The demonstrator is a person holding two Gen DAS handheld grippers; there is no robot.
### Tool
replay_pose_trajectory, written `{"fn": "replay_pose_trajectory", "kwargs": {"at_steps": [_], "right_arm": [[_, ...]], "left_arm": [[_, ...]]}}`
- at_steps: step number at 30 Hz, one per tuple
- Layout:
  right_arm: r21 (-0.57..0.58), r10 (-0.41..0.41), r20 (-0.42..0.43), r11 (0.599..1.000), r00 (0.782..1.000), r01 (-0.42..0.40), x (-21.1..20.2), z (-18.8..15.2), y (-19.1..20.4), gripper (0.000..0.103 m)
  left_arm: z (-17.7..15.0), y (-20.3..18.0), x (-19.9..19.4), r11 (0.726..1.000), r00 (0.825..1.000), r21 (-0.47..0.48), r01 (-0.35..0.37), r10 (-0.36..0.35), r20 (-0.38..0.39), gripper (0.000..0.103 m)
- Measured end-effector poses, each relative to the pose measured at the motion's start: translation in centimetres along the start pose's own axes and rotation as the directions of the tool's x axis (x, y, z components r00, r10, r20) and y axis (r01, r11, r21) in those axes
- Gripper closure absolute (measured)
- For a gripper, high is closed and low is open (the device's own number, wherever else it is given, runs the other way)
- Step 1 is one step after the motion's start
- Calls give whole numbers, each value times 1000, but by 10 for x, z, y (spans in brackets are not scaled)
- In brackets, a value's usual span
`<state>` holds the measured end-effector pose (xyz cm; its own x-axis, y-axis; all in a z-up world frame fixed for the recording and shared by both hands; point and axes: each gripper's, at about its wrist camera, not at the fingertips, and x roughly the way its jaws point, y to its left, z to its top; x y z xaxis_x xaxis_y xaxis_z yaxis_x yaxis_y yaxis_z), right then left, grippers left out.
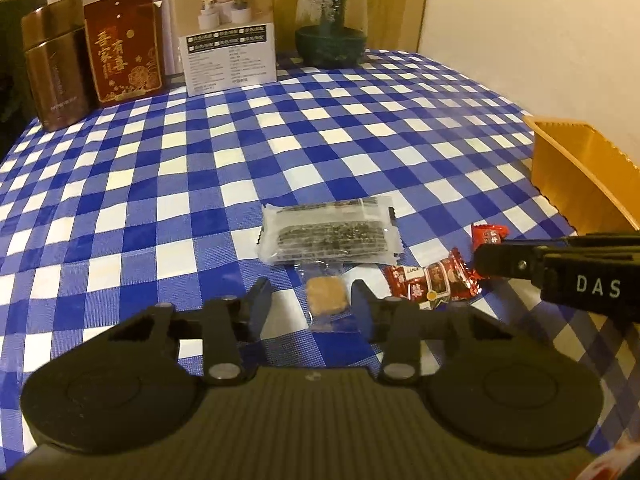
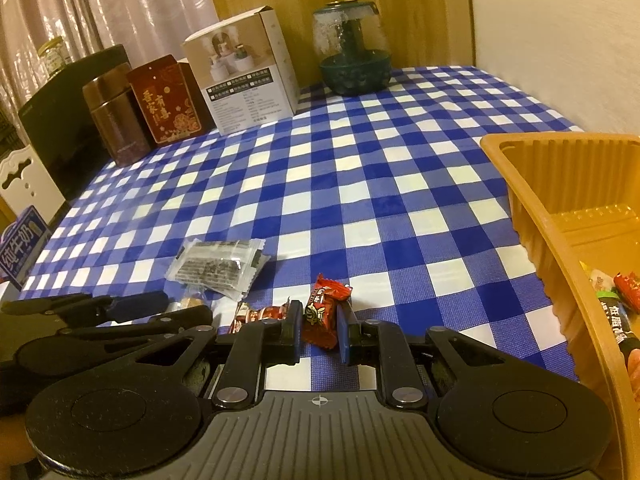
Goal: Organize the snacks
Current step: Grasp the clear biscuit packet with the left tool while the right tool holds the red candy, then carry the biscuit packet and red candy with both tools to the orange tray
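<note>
A small tan snack in clear wrap (image 1: 326, 295) lies on the checked cloth between the fingers of my left gripper (image 1: 311, 298). The pads stand a little off it on both sides, so this gripper is open. In the right wrist view my right gripper (image 2: 319, 322) is shut on a red wrapped candy (image 2: 325, 300), low over the cloth. The left wrist view has the right gripper (image 1: 480, 255) coming in from the right edge. A second red candy (image 1: 432, 280) lies between the two grippers. A clear pack of dark seaweed bars (image 1: 328, 232) rests just beyond.
A yellow plastic tray (image 2: 532, 220) on the right holds several wrapped snacks (image 2: 618, 304). Along the back stand a brown tin (image 1: 56, 68), a red box (image 1: 124, 48), a white box (image 1: 228, 36) and a glass jar (image 1: 332, 20). A blue milk carton (image 2: 24, 252) sits past the table's left edge.
</note>
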<state>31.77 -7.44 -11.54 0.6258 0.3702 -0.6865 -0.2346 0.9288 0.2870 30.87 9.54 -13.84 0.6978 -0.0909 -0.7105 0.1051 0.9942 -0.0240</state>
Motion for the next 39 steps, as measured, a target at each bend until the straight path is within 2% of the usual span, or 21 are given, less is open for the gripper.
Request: {"fn": "replay_pose_trajectory", "kwargs": {"at_steps": [4,6,7,15,22,30,39], "right_arm": [[-4,2,-2,1000,1000,-2,1,1,0,85],[-4,3,-2,1000,1000,-3,0,0,0,85],[-4,3,-2,1000,1000,-3,1,1,-1,85],[-5,4,3,1000,1000,-4,-4,1,-2,85],[-8,7,6,1000,1000,-7,-22,-7,-4,85],[32,4,9,999,1000,-4,-63,-31,-6,85],[58,11,39,998,999,-13,-128,-52,-7,85]], "left_arm": [[-1,-2,1,1000,1000,19,-5,5,9,65],[-1,-1,1,1000,1000,17,-16,16,11,75],[-1,0,1,1000,1000,18,-20,20,12,83],[-5,-1,-9,999,1000,-37,-8,7,-7,85],[-15,-13,-33,999,1000,-42,-3,2,-8,85],[-28,-28,-78,994,1000,-104,16,-14,22,85],[-49,-54,-133,986,999,-163,24,-17,42,85]]}}
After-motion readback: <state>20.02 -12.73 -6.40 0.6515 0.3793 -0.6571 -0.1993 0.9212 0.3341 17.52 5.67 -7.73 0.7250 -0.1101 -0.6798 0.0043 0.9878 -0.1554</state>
